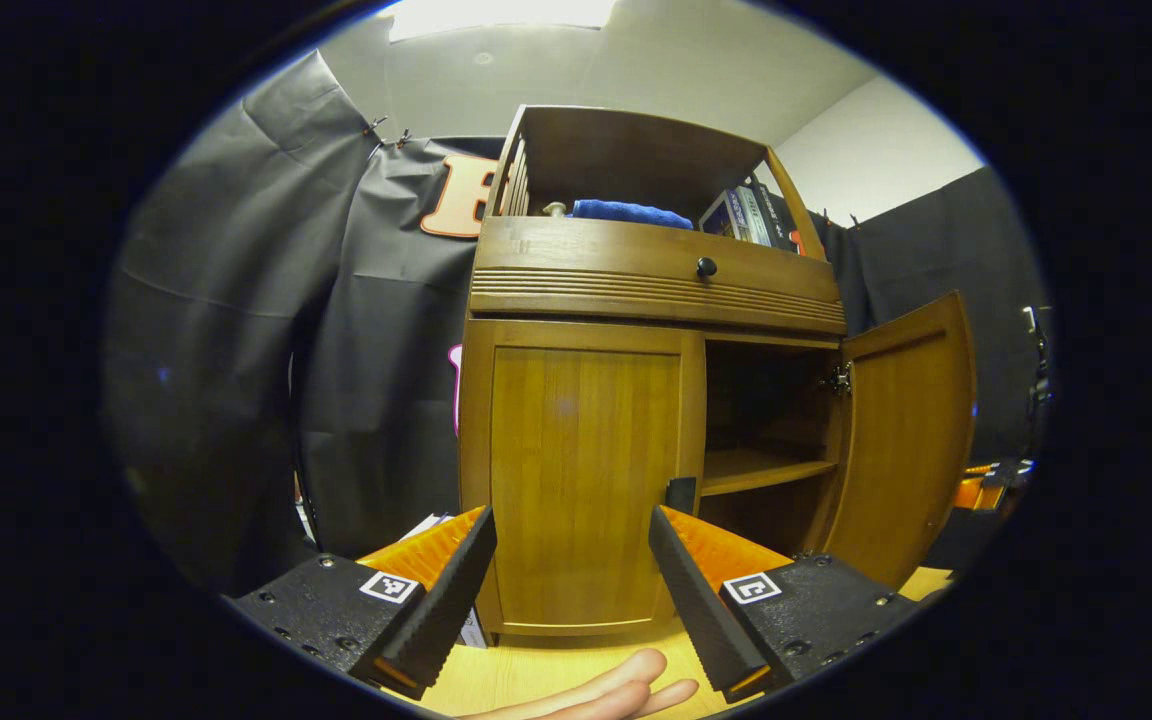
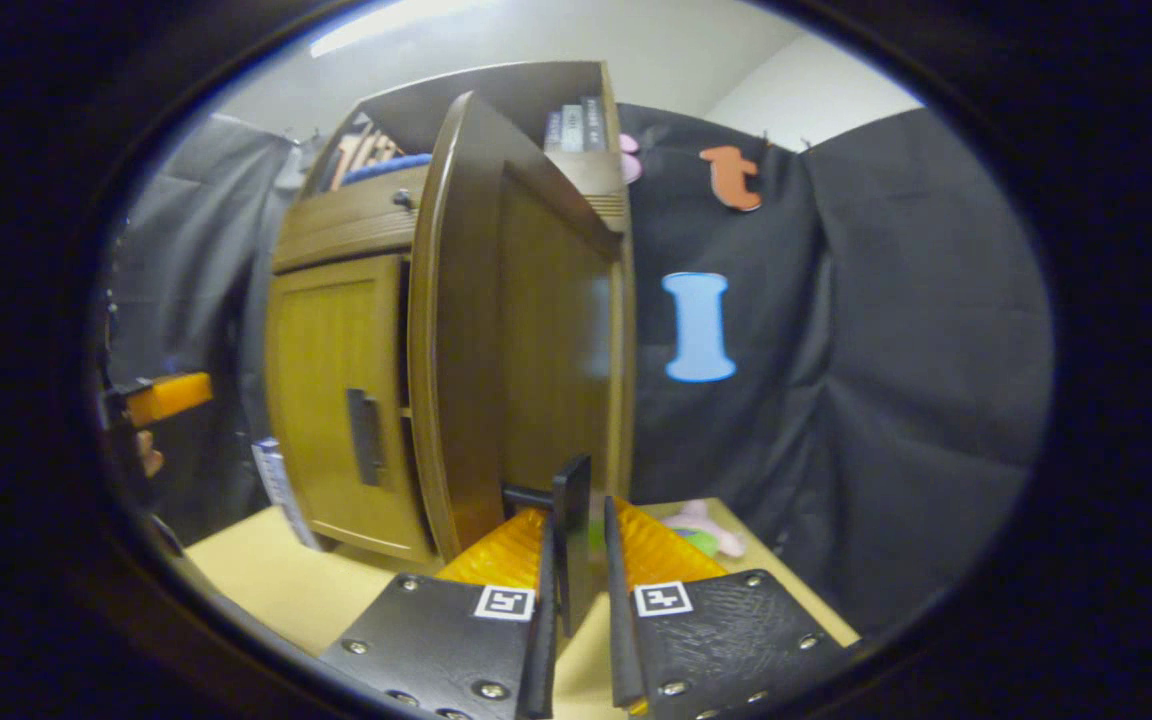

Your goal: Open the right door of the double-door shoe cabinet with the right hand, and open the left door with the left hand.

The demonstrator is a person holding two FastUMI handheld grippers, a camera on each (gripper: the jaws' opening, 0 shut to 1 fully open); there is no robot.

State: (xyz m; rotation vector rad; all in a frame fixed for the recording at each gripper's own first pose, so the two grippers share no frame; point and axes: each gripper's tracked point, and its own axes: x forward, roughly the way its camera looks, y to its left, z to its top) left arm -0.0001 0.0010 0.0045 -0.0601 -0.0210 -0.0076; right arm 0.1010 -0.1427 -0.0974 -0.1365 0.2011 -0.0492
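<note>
Here the shoe cabinet (image 1: 636,400) stands on a pale wooden counter (image 1: 536,670) against the black cloth wall. In the left gripper view its left door (image 1: 581,480) is closed flat, while its right door (image 1: 901,440) is swung wide on its hinge, baring a dark compartment with an inner shelf (image 1: 761,468). The left gripper (image 1: 571,570) has its fingers spread well apart, facing the closed left door and apart from it; the dark handle of the left door (image 1: 680,494) shows just above the right-hand finger. A person's fingers (image 1: 606,690) reach in at the bottom edge. Above the doors runs a drawer with a small dark knob (image 1: 706,267), and on the open top shelf lie a blue cloth (image 1: 631,212) and some books (image 1: 751,215). In the right gripper view the right gripper (image 2: 576,590) has its fingers drawn close together, pinching the dark handle of the right door (image 2: 571,540), with the door's edge turned toward the camera. A small soft toy (image 2: 701,528) lies on the counter beyond.
</note>
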